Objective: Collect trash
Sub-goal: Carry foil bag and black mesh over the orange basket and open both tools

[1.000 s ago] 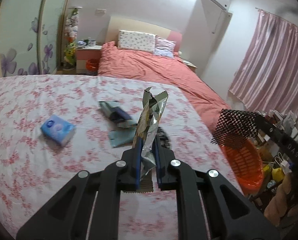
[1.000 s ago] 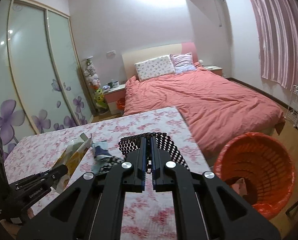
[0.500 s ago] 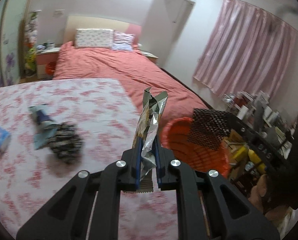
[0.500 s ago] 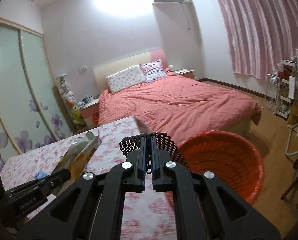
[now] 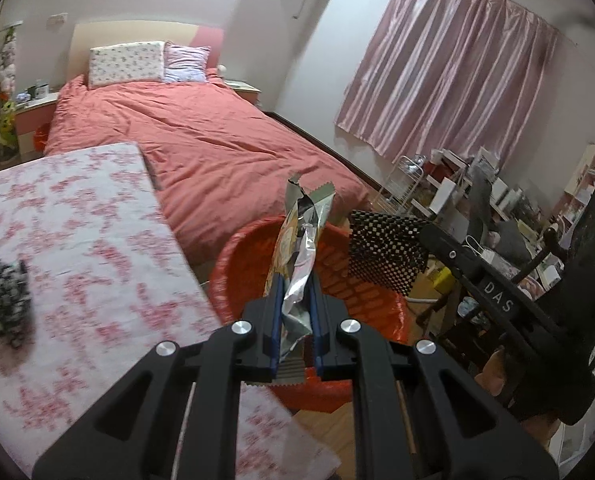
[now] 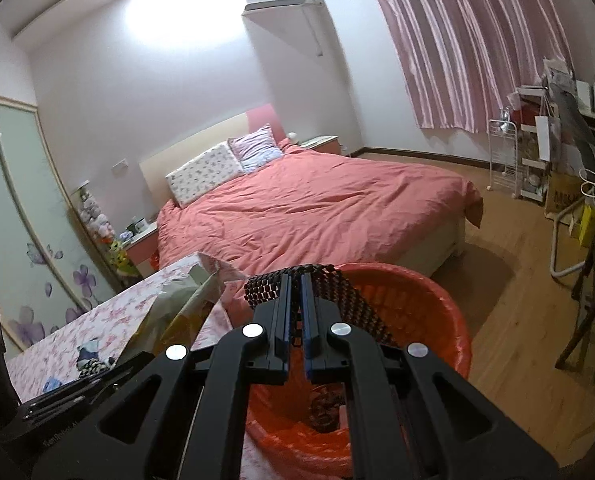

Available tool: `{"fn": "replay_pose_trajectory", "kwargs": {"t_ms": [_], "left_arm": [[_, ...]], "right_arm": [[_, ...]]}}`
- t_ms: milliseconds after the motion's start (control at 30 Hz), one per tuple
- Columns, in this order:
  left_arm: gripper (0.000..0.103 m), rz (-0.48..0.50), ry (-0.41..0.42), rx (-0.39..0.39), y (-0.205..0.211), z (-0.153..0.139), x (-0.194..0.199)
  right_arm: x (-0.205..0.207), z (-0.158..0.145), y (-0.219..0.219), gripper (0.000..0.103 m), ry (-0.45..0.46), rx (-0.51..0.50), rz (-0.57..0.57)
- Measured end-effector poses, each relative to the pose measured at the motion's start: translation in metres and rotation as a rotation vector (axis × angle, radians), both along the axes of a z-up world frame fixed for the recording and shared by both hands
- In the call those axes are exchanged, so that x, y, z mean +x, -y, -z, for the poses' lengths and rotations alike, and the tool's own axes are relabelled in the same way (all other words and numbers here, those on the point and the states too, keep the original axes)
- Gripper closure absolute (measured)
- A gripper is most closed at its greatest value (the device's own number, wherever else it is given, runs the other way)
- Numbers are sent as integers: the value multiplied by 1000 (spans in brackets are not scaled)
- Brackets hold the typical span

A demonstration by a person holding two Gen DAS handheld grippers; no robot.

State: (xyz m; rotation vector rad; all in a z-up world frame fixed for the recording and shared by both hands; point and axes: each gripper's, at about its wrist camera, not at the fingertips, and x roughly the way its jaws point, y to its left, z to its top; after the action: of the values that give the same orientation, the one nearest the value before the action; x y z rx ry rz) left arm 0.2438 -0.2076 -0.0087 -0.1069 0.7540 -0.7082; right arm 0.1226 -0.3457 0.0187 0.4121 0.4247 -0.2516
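Note:
My left gripper (image 5: 295,280) is shut on a crumpled silver and yellow snack wrapper (image 5: 303,240), held upright over the near rim of the orange trash basket (image 5: 337,276). My right gripper (image 6: 295,280) is shut on a black and white checkered piece of trash (image 6: 337,292), held above the same orange trash basket (image 6: 417,320). The checkered piece also shows in the left wrist view (image 5: 385,256), over the basket's right side. The wrapper shows in the right wrist view (image 6: 185,308), left of the right gripper. Some trash lies at the bottom of the basket.
A table with a pink floral cloth (image 5: 77,240) stands left of the basket, with a dark patterned item (image 5: 5,304) and more items (image 6: 89,360) on it. A red bed (image 6: 317,208) lies behind. Cluttered shelves (image 5: 497,208) and a chair stand at the right.
Both grippers have swung right, from over the floral table to over the orange basket, each keeping its hold. The items on the table have slid to the left edge of view.

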Motion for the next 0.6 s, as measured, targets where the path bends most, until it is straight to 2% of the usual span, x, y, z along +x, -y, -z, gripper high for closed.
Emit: {"fn": "replay_pose_trajectory", "kwargs": {"t_ms": [133, 167, 233, 367, 433, 500, 567, 600], "left_arm": [[87, 10, -20, 27, 21, 12, 10], [83, 4, -33, 39, 25, 18, 14], [64, -6, -64, 54, 28, 29, 21], [57, -24, -93, 84, 24, 44, 28], [54, -39, -98, 102, 17, 49, 31], [51, -53, -95, 116, 10, 51, 32], [47, -75, -85, 131, -1, 52, 31], [45, -84, -81, 138, -5, 51, 30]], "right_arm": [[3, 10, 14, 98, -12, 27, 9], [6, 14, 17, 98, -23, 36, 6], [11, 25, 25, 98, -59, 68, -2], [13, 41, 29, 93, -118, 87, 5], [9, 45, 29, 87, -129, 96, 6], [5, 45, 29, 67, -137, 93, 12], [0, 43, 25, 57, -136, 71, 22], [0, 42, 26, 55, -136, 65, 23]]}}
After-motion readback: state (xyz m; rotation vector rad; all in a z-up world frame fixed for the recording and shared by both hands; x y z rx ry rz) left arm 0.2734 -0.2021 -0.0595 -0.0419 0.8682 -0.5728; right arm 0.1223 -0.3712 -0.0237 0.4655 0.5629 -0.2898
